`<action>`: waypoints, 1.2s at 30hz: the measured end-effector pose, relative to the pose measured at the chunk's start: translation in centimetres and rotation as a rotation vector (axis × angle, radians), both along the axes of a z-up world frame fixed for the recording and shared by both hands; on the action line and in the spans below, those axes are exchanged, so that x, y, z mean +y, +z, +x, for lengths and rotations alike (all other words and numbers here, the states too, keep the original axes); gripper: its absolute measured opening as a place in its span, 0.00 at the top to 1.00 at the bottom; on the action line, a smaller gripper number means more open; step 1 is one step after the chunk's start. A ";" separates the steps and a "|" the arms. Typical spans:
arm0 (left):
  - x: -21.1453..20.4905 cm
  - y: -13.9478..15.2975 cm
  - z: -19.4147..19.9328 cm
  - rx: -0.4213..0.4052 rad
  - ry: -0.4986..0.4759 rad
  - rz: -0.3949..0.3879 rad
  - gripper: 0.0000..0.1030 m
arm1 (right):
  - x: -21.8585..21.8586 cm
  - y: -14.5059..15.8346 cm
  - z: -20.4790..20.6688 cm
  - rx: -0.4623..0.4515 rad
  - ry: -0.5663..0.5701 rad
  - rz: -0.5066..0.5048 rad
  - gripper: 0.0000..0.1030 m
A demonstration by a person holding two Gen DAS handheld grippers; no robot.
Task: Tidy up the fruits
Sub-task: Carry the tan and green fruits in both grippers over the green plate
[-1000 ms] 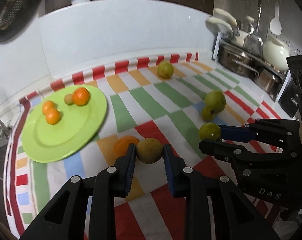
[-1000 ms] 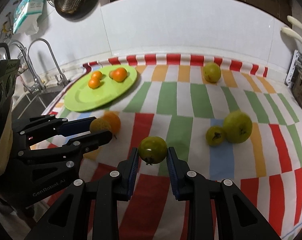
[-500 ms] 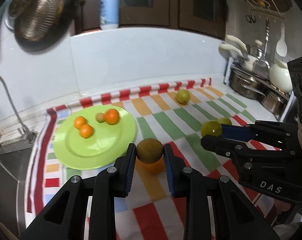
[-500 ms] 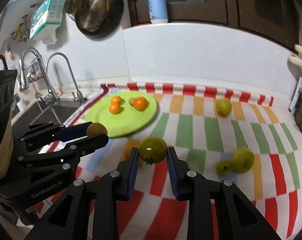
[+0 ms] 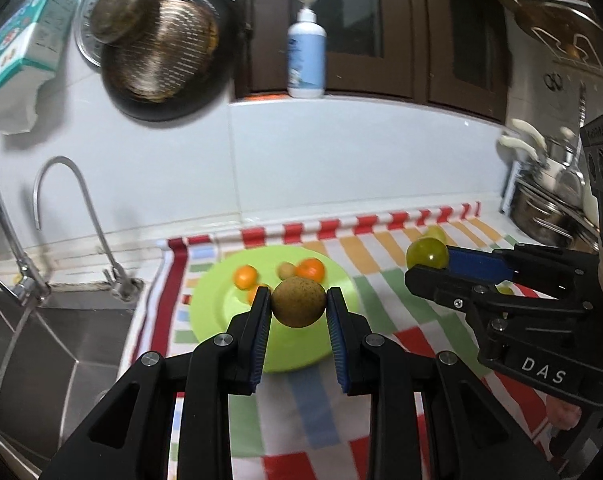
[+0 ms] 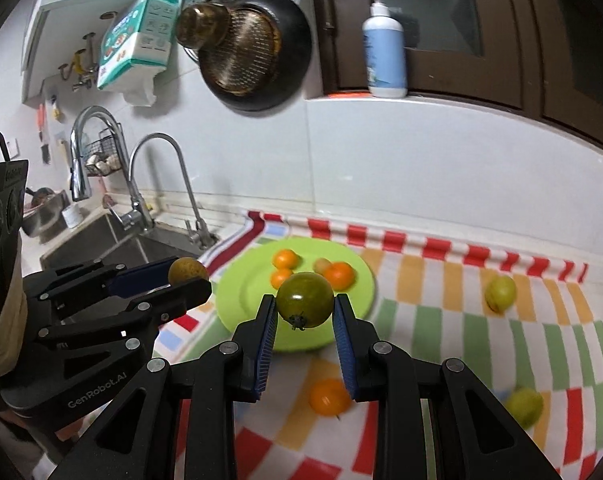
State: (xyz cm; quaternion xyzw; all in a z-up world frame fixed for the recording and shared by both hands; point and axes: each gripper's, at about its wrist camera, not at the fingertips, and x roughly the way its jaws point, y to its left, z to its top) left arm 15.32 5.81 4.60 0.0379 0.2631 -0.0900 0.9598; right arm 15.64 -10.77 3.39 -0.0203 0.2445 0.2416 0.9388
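Observation:
My left gripper [image 5: 298,307] is shut on a brown speckled round fruit [image 5: 298,301], held in the air above the near part of the green plate [image 5: 221,308]. My right gripper [image 6: 304,305] is shut on a green tomato [image 6: 305,299], also lifted, in front of the green plate [image 6: 241,292]. The plate holds small oranges [image 6: 284,259] and one small tan fruit [image 6: 321,265]. In the left wrist view the right gripper [image 5: 423,265] shows at the right with the tomato [image 5: 426,254]. In the right wrist view the left gripper [image 6: 191,278] shows at the left with the brown fruit [image 6: 187,270].
A striped cloth [image 6: 441,320] covers the counter. On it lie an orange [image 6: 329,397], a yellow-green fruit [image 6: 500,293] far right and another [image 6: 524,405] near right. The sink [image 5: 53,344] and taps [image 6: 161,184] are to the left; pots [image 5: 549,216] stand at the right.
Both grippers rose off the cloth with their fruits and moved left toward the green plate. The views tilted up, so the wall, pans and taps now show.

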 end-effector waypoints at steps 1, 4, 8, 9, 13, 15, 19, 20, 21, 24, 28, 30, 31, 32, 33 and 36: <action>0.3 0.1 0.1 -0.006 0.008 0.003 0.73 | 0.3 0.1 0.3 -0.005 0.007 -0.004 0.71; 1.1 0.4 1.0 -0.019 0.032 0.011 0.73 | 1.4 0.4 1.7 -0.004 0.027 -0.010 0.71; 1.8 0.7 2.5 -0.020 0.049 0.013 0.73 | 2.7 0.8 3.9 0.016 0.045 -0.012 0.71; 1.9 0.7 3.0 -0.020 0.050 0.018 0.73 | 3.0 0.8 4.5 0.022 0.046 -0.015 0.71; 2.4 0.3 5.2 -0.007 0.060 0.032 0.73 | 4.6 0.9 7.1 0.026 0.064 -0.043 0.71; 2.9 -0.1 6.4 0.013 0.062 0.019 0.73 | 5.3 0.7 8.3 0.034 0.070 -0.061 0.71; 3.8 -1.2 9.2 0.066 0.080 0.011 0.73 | 6.7 -0.2 10.9 0.066 0.094 -0.083 0.71; 4.0 -1.6 10.0 0.083 0.080 0.011 0.73 | 6.9 -0.4 11.5 0.075 0.102 -0.088 0.71; 4.2 -2.0 10.6 0.096 0.082 0.009 0.73 | 7.2 -0.7 12.1 0.085 0.105 -0.093 0.71; 4.6 -3.2 12.2 0.131 0.083 0.014 0.73 | 8.1 -1.6 14.0 0.112 0.116 -0.116 0.71; 4.9 -4.8 14.0 0.168 0.086 0.025 0.73 | 9.0 -3.0 16.9 0.158 0.123 -0.144 0.71; 5.0 -5.5 14.7 0.182 0.088 0.027 0.73 | 9.3 -3.7 18.0 0.176 0.125 -0.152 0.71; 5.1 -5.9 15.1 0.190 0.089 0.028 0.73 | 9.5 -4.1 18.5 0.188 0.125 -0.160 0.71; 5.1 -6.2 15.5 0.196 0.089 0.027 0.73 | 9.5 -4.5 19.0 0.200 0.126 -0.164 0.71; 5.1 -6.6 15.9 0.206 0.085 0.026 0.73 | 9.6 -4.9 19.4 0.209 0.124 -0.166 0.71; 5.2 -7.6 16.8 0.227 0.082 0.024 0.73 | 9.6 -5.6 20.5 0.233 0.122 -0.163 0.71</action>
